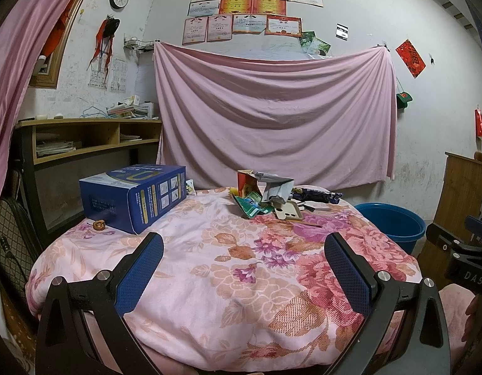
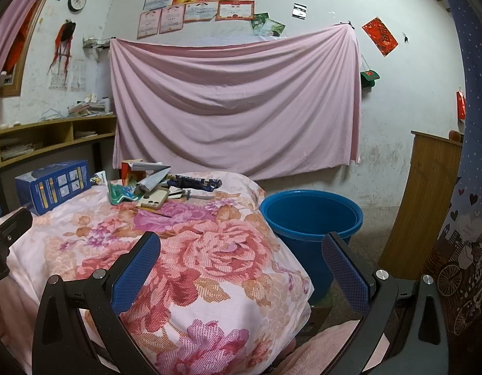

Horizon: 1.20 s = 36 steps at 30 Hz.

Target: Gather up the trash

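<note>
Two handheld grippers held low over the near edge of a table draped in a pink floral cloth [image 1: 209,259].

Left gripper [image 1: 244,268], at 6 o'clock in the left wrist view: jaws spread wide, blue pads facing each other, nothing between them. Right gripper [image 2: 241,265], at 6 o'clock in the right wrist view: likewise spread wide and empty, its right finger in front of the bucket.

Trash pile [image 1: 269,197] at the far side of the table, toward 12 o'clock from the left gripper and 11 o'clock from the right: crumpled silver wrapper [image 1: 276,189], red carton [image 1: 245,182], green packet [image 1: 251,207], dark blue wrapper [image 1: 316,195], pale phone case [image 1: 289,212] at the front, all overlapping. Well apart from both grippers.

Blue box [image 1: 134,197] at 10 o'clock on the table. Small brown ring-shaped scrap [image 1: 99,225] just beside its near corner.

Blue bucket [image 2: 309,218] on the floor beside the table's right edge, at 1 o'clock in the right wrist view.

Pink sheet [image 1: 272,115] hung on the wall behind.
</note>
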Each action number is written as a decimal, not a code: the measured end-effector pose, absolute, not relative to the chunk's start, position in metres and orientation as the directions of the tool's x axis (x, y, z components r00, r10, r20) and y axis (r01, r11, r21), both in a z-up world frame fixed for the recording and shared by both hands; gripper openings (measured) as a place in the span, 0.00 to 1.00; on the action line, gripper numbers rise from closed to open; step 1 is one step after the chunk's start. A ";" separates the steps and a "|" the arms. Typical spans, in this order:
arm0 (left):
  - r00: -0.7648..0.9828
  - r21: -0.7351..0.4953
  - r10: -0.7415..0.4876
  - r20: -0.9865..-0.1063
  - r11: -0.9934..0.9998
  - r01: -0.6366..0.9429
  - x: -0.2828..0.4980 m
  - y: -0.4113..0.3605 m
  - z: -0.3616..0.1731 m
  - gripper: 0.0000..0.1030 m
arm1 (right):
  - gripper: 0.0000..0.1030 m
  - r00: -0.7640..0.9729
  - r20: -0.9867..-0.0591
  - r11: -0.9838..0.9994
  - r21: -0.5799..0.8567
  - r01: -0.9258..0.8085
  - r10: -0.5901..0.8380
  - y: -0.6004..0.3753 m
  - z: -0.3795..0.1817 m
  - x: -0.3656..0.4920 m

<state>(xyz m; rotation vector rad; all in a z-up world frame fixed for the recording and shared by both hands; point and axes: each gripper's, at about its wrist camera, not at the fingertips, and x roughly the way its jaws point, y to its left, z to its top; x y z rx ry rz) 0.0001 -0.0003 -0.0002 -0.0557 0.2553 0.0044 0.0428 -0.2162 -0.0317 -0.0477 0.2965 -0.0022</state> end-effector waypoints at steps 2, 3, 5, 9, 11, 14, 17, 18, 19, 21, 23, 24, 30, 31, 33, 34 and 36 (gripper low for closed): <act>0.968 -0.055 -0.003 -0.252 0.998 -0.012 0.000 0.000 0.000 0.98 | 1.00 0.956 -0.292 0.999 -0.047 -0.005 -0.009 -0.217 -0.031 0.043; 0.968 -0.055 -0.003 -0.253 0.998 -0.012 0.000 0.000 0.000 0.98 | 1.00 0.956 -0.293 0.999 -0.047 -0.005 -0.009 -0.217 -0.030 0.043; 0.968 -0.055 -0.003 -0.252 0.998 -0.011 0.000 0.000 0.000 0.98 | 1.00 0.956 -0.294 0.999 -0.047 -0.006 -0.008 -0.218 -0.029 0.042; 0.967 -0.056 -0.001 -0.254 0.998 -0.013 0.000 0.000 0.000 0.98 | 1.00 0.955 -0.296 0.999 -0.045 -0.005 -0.008 -0.217 -0.032 0.043; 0.966 -0.062 -0.004 -0.259 0.998 -0.013 0.002 0.000 0.001 0.98 | 1.00 0.956 -0.294 0.999 -0.043 -0.009 -0.004 -0.217 -0.031 0.043; 0.965 -0.077 -0.002 -0.261 0.997 -0.018 0.006 0.003 0.004 0.98 | 1.00 0.954 -0.300 0.999 -0.026 -0.027 0.018 -0.220 -0.034 0.049; 0.971 -0.073 0.018 -0.240 0.997 -0.037 0.010 0.006 0.010 0.98 | 1.00 0.959 -0.281 0.999 -0.006 -0.032 0.029 -0.225 -0.028 0.053; 0.973 -0.066 0.026 -0.230 0.997 -0.043 0.012 0.005 0.012 0.98 | 1.00 0.962 -0.272 1.000 -0.005 -0.030 0.027 -0.227 -0.025 0.054; 0.974 -0.060 0.030 -0.226 0.997 -0.045 0.015 0.005 0.015 0.98 | 1.00 0.964 -0.263 1.000 -0.006 -0.029 0.026 -0.229 -0.021 0.055; 0.974 -0.044 0.034 -0.223 0.998 -0.045 0.022 0.006 0.018 0.98 | 1.00 0.970 -0.244 1.000 -0.013 -0.027 0.023 -0.233 -0.013 0.061; 0.977 -0.022 0.035 -0.211 0.999 -0.041 0.032 0.004 0.023 0.98 | 1.00 0.974 -0.223 0.999 -0.017 -0.034 0.030 -0.236 -0.005 0.070; 0.978 -0.010 0.041 -0.204 0.999 -0.044 0.039 0.003 0.027 0.98 | 1.00 0.976 -0.215 0.999 -0.018 -0.039 0.034 -0.237 -0.001 0.075; 0.980 -0.023 0.058 -0.192 0.998 -0.064 0.089 0.014 0.040 0.98 | 1.00 0.983 -0.167 0.997 -0.012 -0.077 0.074 -0.240 0.021 0.126; 0.980 -0.023 0.063 -0.191 0.997 -0.068 0.098 0.018 0.043 0.98 | 1.00 0.983 -0.165 0.996 -0.012 -0.085 0.082 -0.239 0.022 0.134; 0.979 -0.024 0.071 -0.190 0.997 -0.077 0.114 0.020 0.046 0.98 | 1.00 0.981 -0.165 0.994 -0.018 -0.104 0.099 -0.235 0.027 0.157; 0.979 -0.026 0.074 -0.191 0.996 -0.080 0.125 0.023 0.047 0.98 | 1.00 0.979 -0.169 0.993 -0.027 -0.116 0.110 -0.233 0.028 0.169; 0.978 -0.030 0.075 -0.194 0.996 -0.082 0.143 0.026 0.048 0.98 | 1.00 0.972 -0.197 0.989 -0.057 -0.139 0.126 -0.225 0.029 0.194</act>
